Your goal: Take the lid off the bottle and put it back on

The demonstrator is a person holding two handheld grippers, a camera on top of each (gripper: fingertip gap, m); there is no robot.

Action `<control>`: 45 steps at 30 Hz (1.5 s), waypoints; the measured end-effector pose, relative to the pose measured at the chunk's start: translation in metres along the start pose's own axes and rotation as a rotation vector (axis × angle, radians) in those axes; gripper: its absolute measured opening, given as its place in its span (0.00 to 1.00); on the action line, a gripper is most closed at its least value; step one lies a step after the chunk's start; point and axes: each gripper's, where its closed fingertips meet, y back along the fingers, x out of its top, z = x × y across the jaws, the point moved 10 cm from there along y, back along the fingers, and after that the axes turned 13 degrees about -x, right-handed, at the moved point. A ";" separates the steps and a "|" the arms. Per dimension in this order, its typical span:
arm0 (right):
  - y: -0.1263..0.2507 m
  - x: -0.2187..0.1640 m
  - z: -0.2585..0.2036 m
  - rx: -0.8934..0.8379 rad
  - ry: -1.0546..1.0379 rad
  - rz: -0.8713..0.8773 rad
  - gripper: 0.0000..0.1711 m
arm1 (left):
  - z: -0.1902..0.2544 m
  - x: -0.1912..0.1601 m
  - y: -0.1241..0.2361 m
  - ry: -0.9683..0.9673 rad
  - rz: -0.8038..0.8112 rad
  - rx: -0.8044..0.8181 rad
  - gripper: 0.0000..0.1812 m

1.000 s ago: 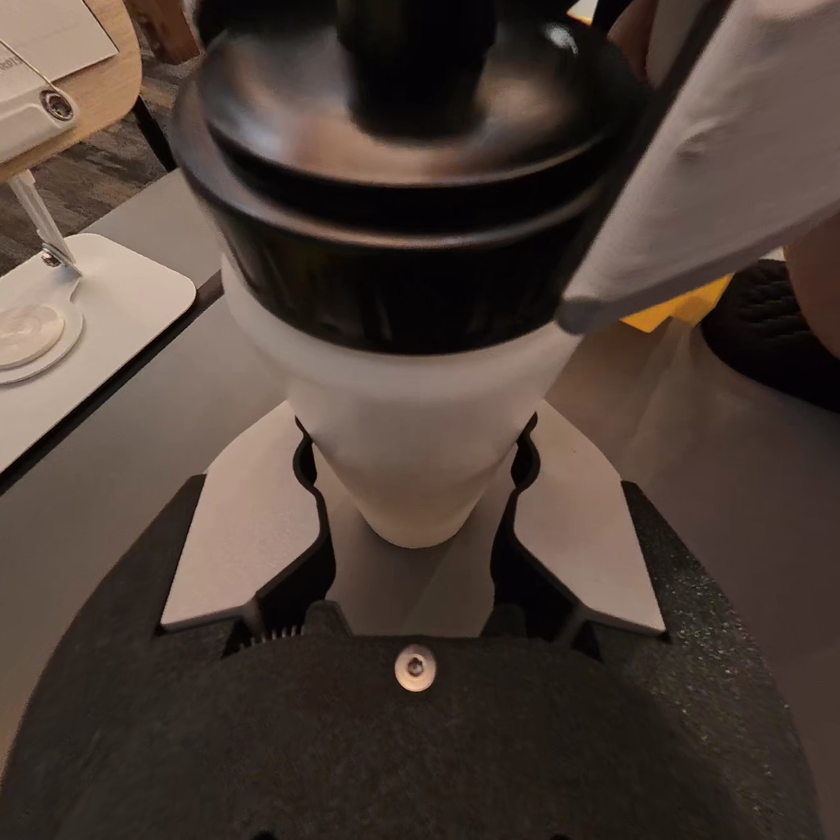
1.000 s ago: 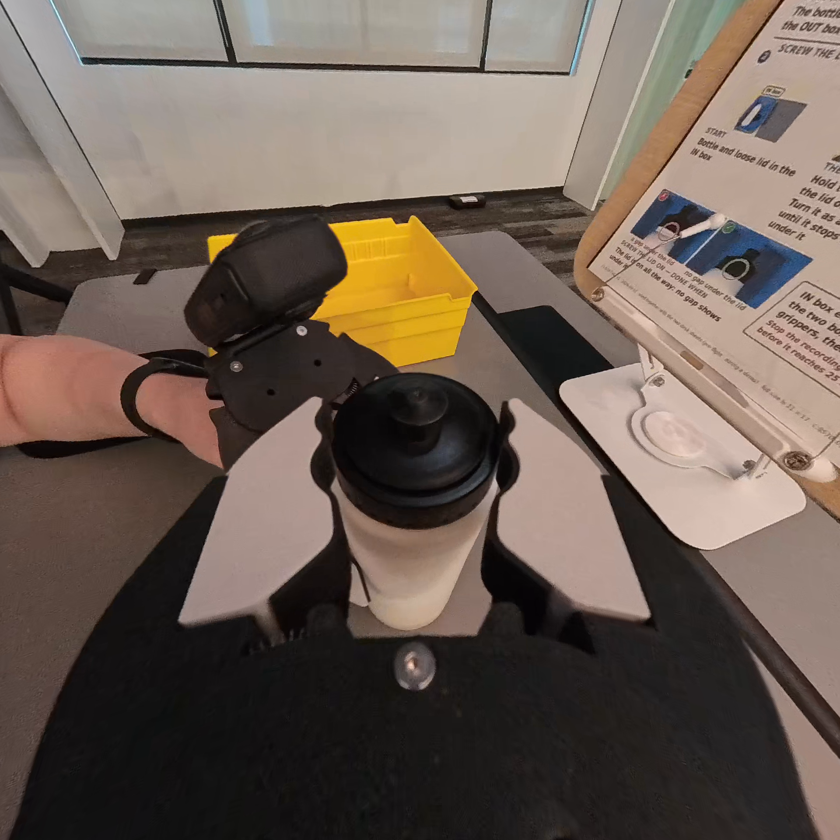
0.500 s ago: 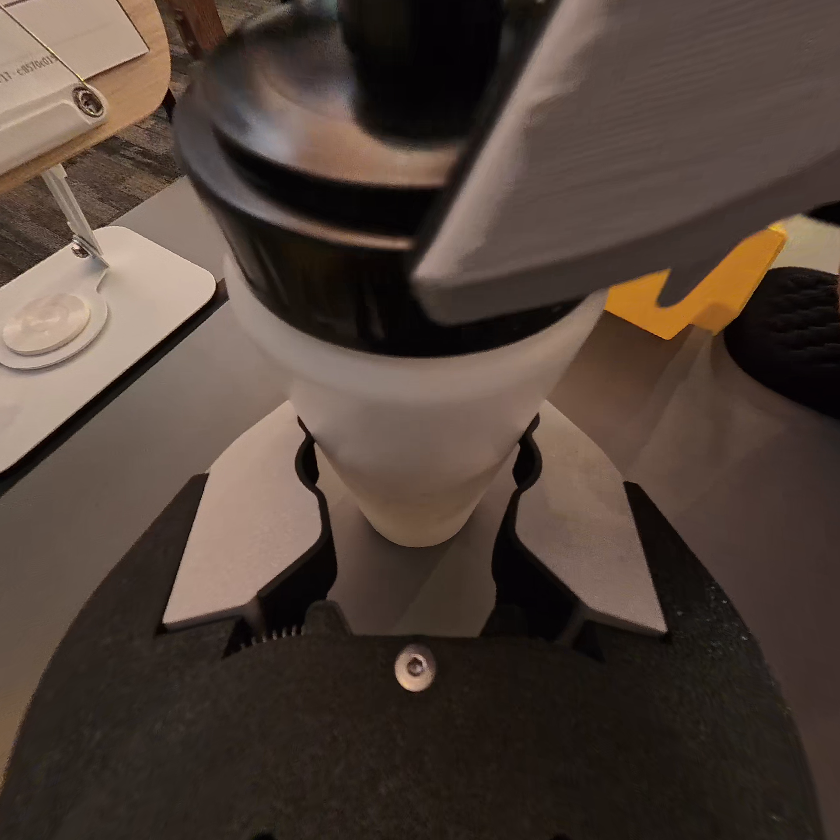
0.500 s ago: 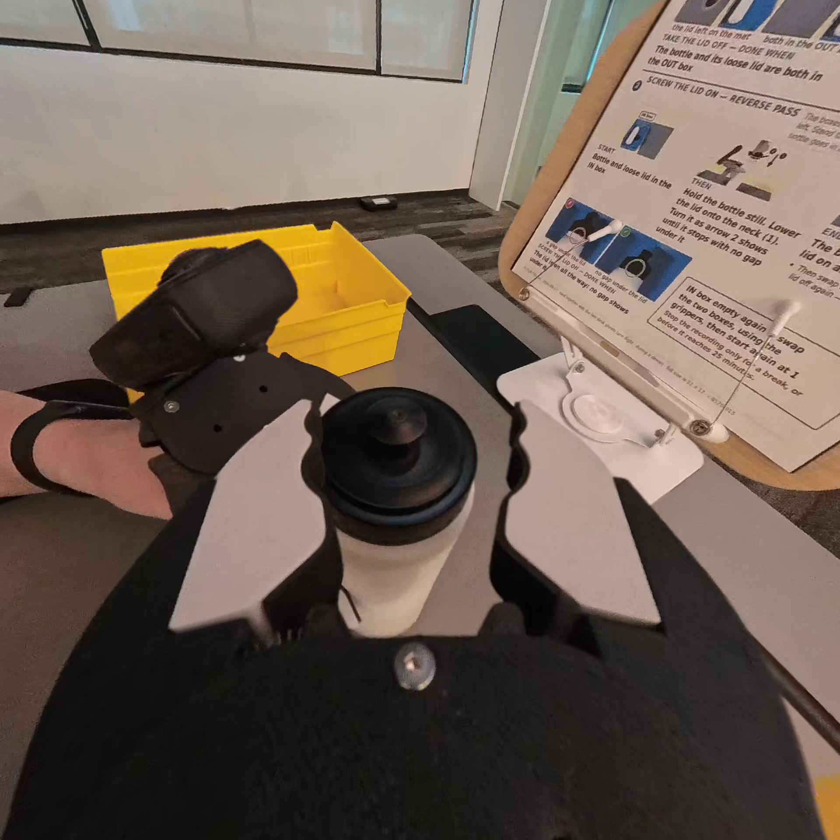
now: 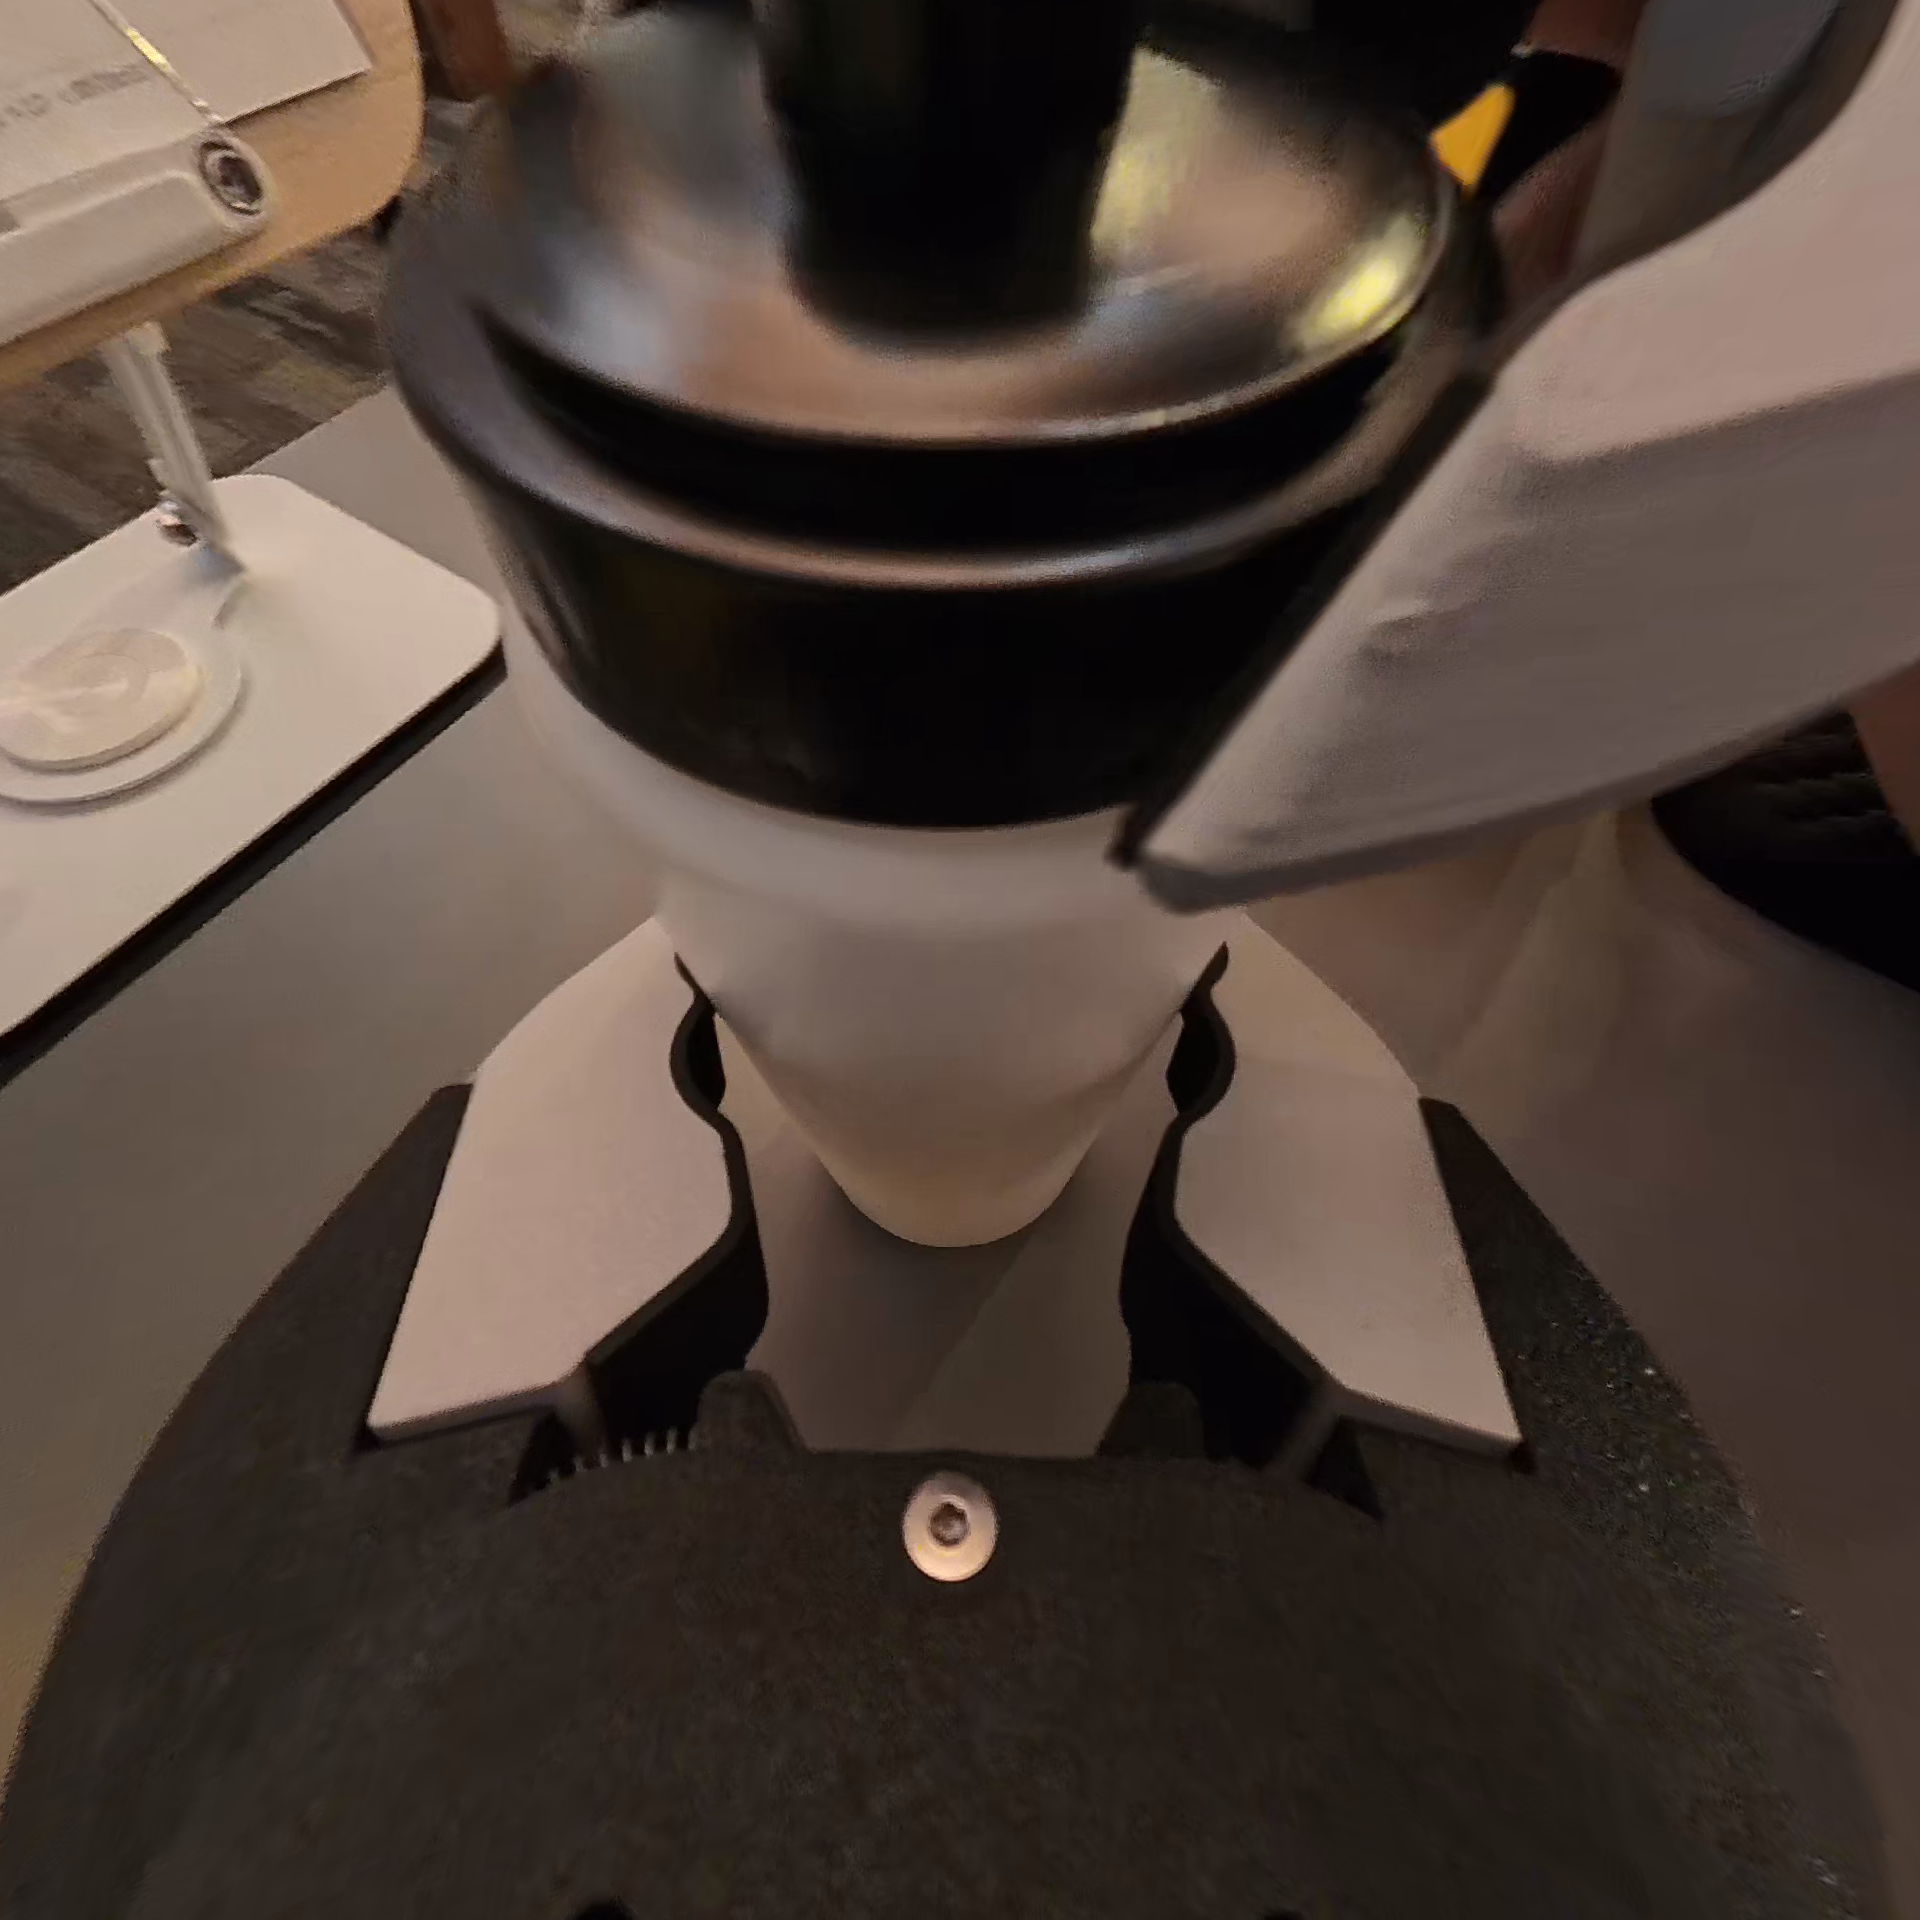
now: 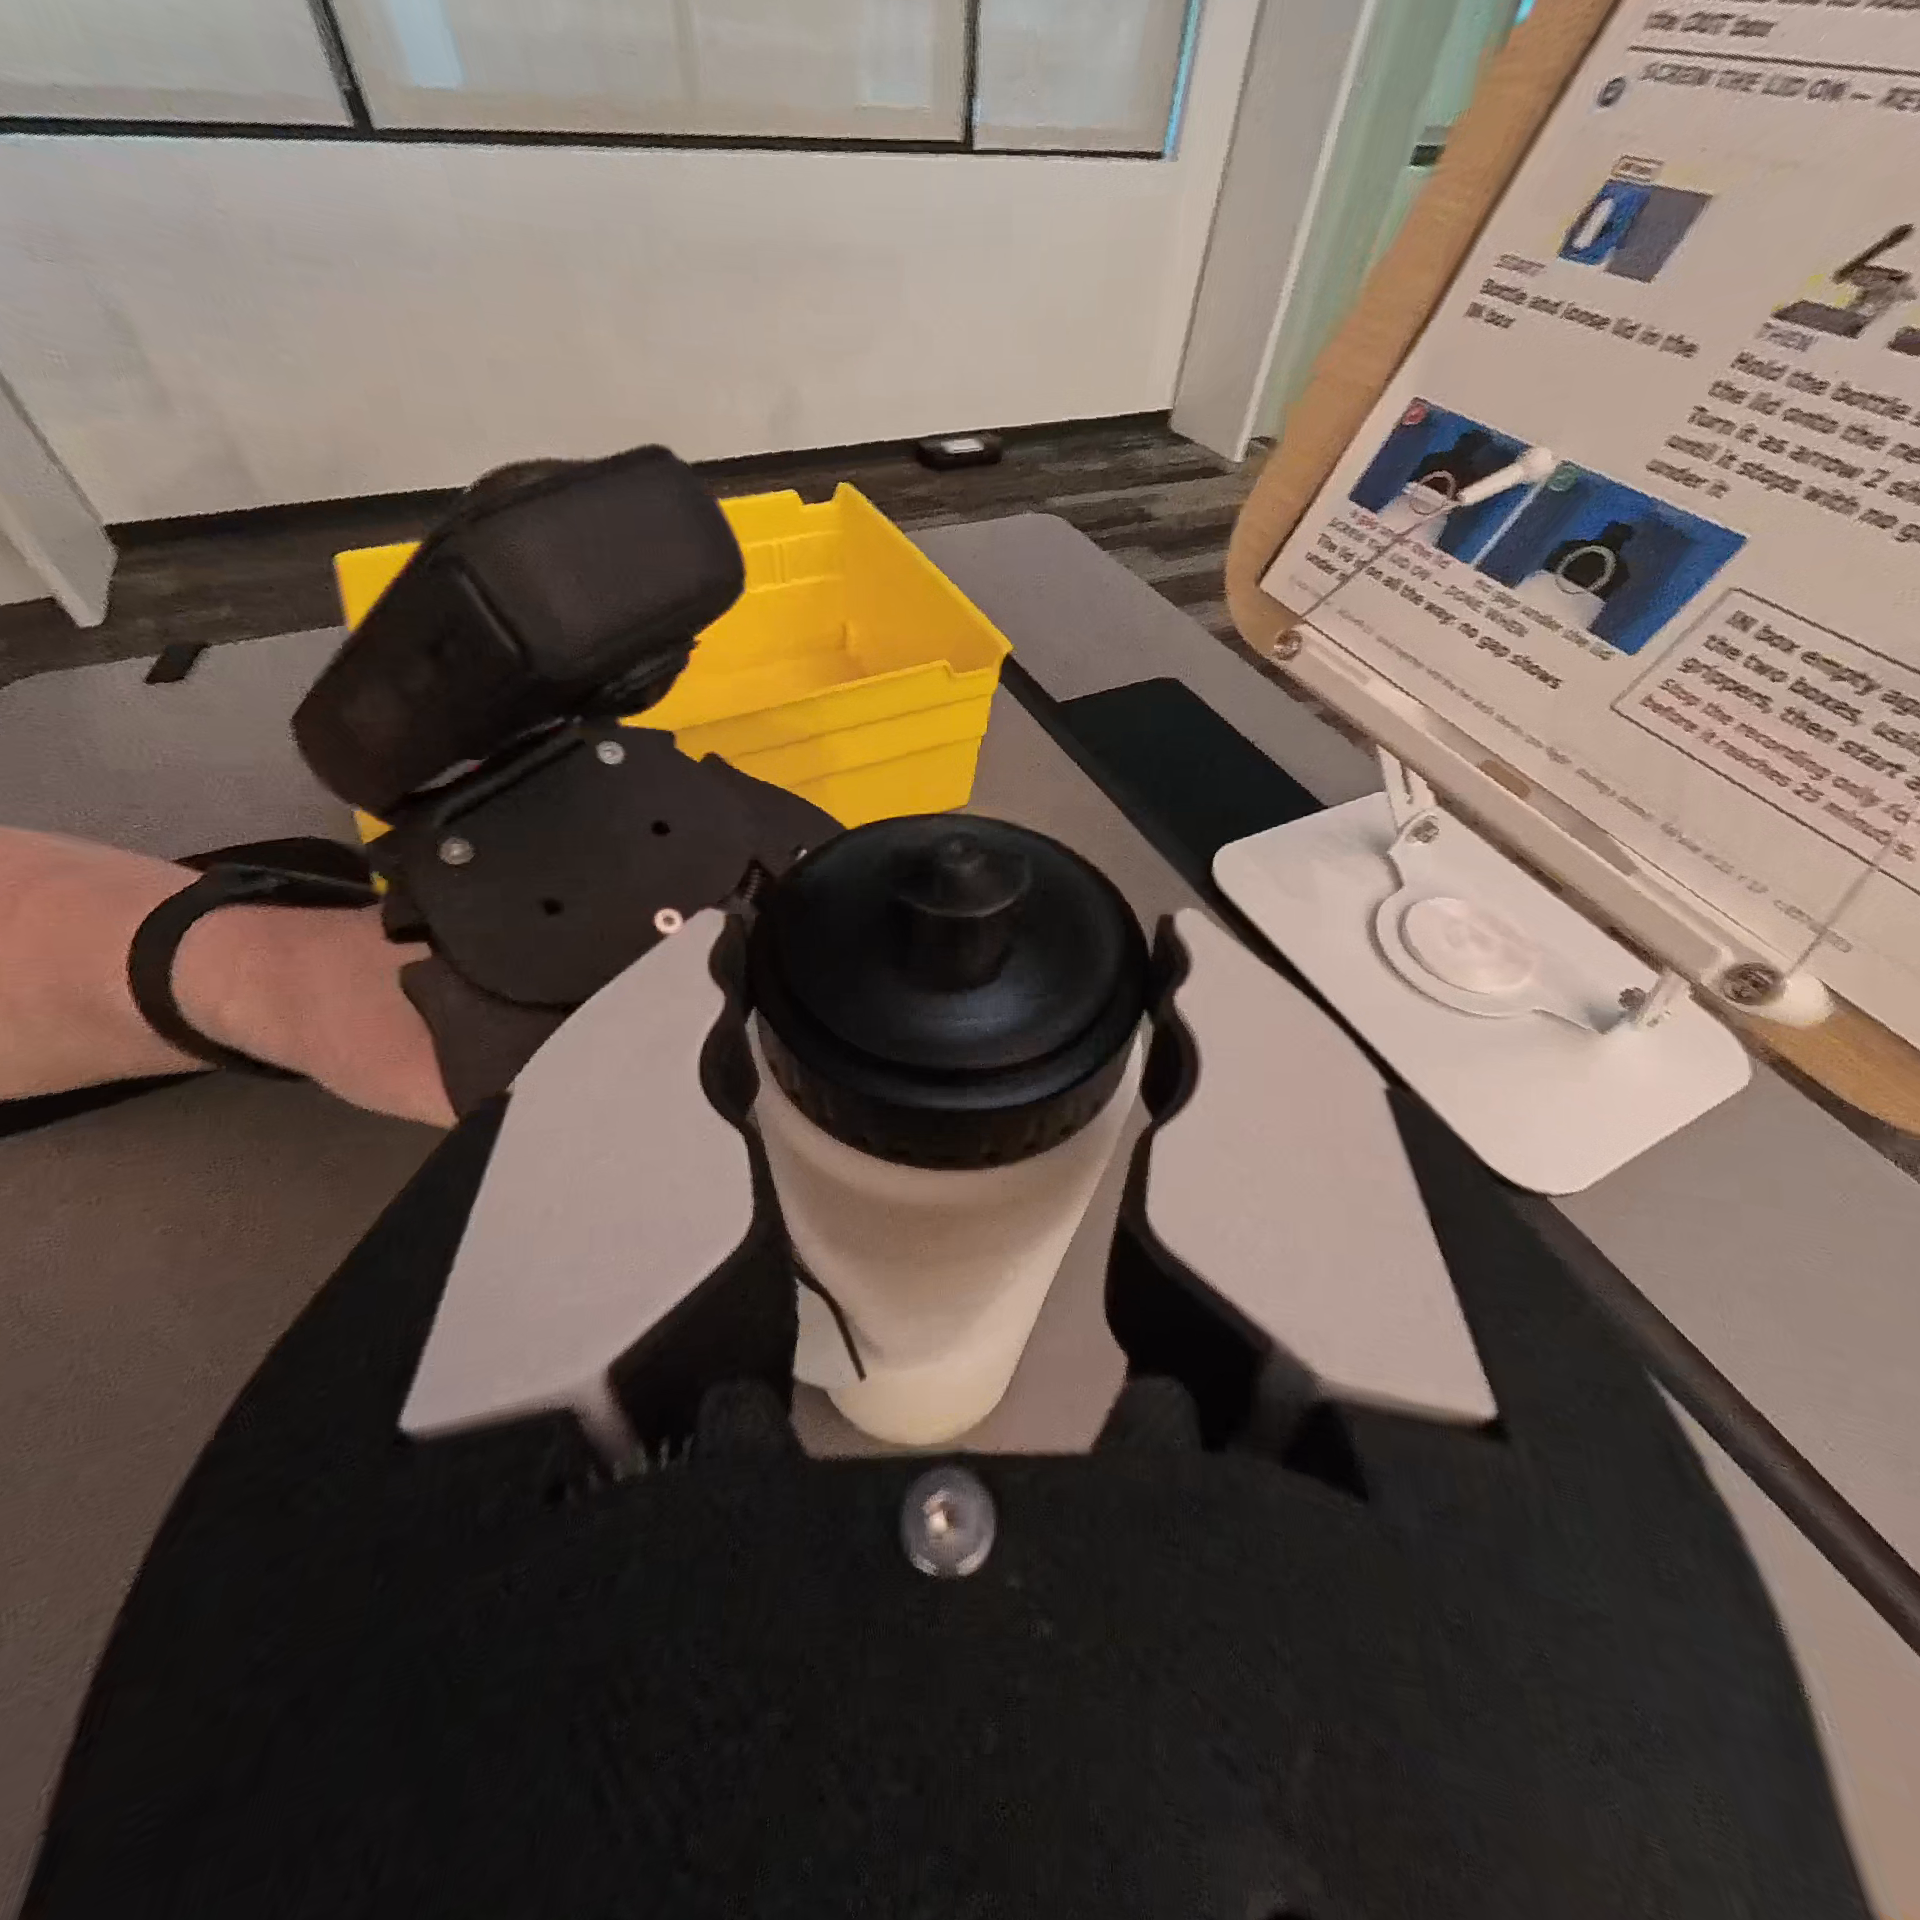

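A white bottle (image 5: 935, 997) with a black screw lid (image 5: 914, 644) stands upright on the grey table. My left gripper (image 5: 951, 1039) is shut on the bottle's body below the lid. In the right wrist view my right gripper (image 6: 945, 935) comes from above, and its two grey fingers (image 6: 623, 1143) press on either side of the lid (image 6: 945, 997), above the white bottle (image 6: 925, 1278). One right finger (image 5: 1558, 644) lies against the lid's right side in the left wrist view. The left gripper (image 6: 540, 790) and the hand holding it show behind the bottle.
A yellow bin (image 6: 862, 665) stands behind the bottle on the grey table (image 6: 156, 1299). A black mat (image 6: 1174, 758) lies to its right. An instruction board on a white stand (image 6: 1486, 997) is at the right, and shows at the left in the left wrist view (image 5: 260, 665).
Half a second ago the right gripper's fingers stood apart from the lid and the view was swung to the right. Now it has swung back and they close on the lid. The left gripper kept hold of the bottle.
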 end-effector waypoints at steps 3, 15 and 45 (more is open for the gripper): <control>-0.002 -0.001 -0.011 -0.152 -0.049 0.016 0.44 | 0.001 -0.001 0.000 0.019 0.016 0.053 0.47; 0.002 -0.003 0.011 0.152 0.056 0.026 0.44 | 0.002 0.000 -0.002 -0.045 0.006 -0.080 0.48; -0.003 -0.004 0.000 0.093 -0.015 0.013 0.46 | 0.003 0.000 0.001 -0.008 -0.005 -0.084 0.47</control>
